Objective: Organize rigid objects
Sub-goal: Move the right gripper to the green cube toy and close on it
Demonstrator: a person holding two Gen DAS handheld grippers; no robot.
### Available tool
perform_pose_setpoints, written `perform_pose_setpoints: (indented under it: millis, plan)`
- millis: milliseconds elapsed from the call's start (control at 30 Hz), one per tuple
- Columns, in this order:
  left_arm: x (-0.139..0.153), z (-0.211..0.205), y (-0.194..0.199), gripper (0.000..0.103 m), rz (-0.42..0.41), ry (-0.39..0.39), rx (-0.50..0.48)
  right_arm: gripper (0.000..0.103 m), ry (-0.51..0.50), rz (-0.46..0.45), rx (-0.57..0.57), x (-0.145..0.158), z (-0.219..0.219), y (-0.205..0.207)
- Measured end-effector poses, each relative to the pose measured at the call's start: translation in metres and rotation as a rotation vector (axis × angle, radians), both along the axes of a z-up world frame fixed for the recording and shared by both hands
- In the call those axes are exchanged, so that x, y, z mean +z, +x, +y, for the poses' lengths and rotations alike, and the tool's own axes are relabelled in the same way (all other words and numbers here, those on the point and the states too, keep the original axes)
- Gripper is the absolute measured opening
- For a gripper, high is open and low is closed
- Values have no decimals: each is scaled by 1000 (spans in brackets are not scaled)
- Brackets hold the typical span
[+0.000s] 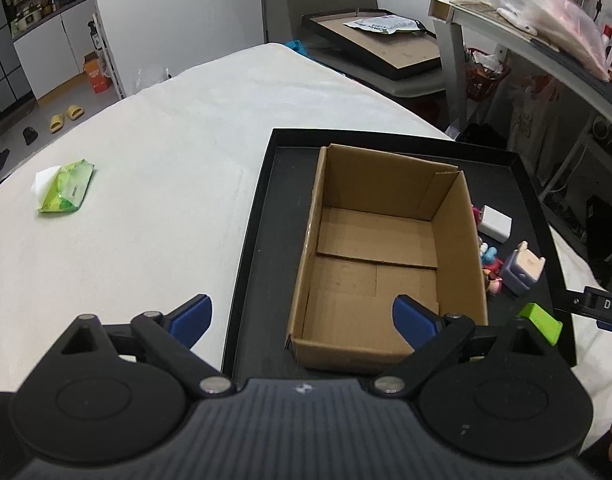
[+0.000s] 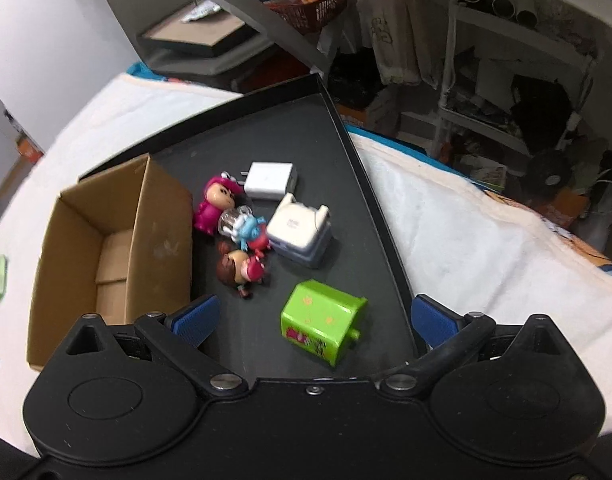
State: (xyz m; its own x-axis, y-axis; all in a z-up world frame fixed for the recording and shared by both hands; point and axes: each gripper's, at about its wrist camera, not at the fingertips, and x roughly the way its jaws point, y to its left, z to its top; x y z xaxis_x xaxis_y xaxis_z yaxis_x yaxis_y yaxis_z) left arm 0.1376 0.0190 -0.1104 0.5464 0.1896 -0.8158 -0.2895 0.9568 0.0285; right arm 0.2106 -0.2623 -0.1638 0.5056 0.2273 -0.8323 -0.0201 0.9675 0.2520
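An empty cardboard box (image 1: pixel 378 256) stands in a black tray (image 1: pixel 266 216); both also show in the right wrist view: box (image 2: pixel 106 248), tray (image 2: pixel 290 132). Right of the box lie a green toy block (image 2: pixel 322 322), a white-and-lilac toy box (image 2: pixel 300 230), a white charger (image 2: pixel 271 180), a pink figurine (image 2: pixel 218 204), a blue-and-red figurine (image 2: pixel 250 232) and a brown-haired figurine (image 2: pixel 242 268). My left gripper (image 1: pixel 302 320) is open and empty over the box's near edge. My right gripper (image 2: pixel 314 320) is open and empty, just above the green block.
The tray sits on a white cloth-covered table (image 1: pixel 146 184). A green tissue pack (image 1: pixel 66 186) lies at the left. A second black tray (image 1: pixel 378 40) lies beyond the table. Cluttered shelves (image 2: pixel 506 80) stand at the right.
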Motion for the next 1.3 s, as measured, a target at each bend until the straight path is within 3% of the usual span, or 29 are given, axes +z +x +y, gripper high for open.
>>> perform_pose_setpoints:
  millis: [267, 633, 800, 933, 1300]
  plan:
    - [-20, -3, 22, 92, 18, 25, 4, 102, 3, 49, -17, -28, -5, 12]
    - [-44, 0, 39, 55, 58, 17, 30, 101, -13, 121, -23, -52, 2, 23]
    - [-52, -1, 41, 31, 80, 11, 40, 88, -26, 134, -2, -58, 7, 27]
    - [-51, 5, 40, 15, 75, 12, 72, 65, -21, 141, 21, -63, 9, 29]
    - [-56, 12, 34, 11, 56, -9, 66, 61, -47, 80, 34, -54, 18, 23]
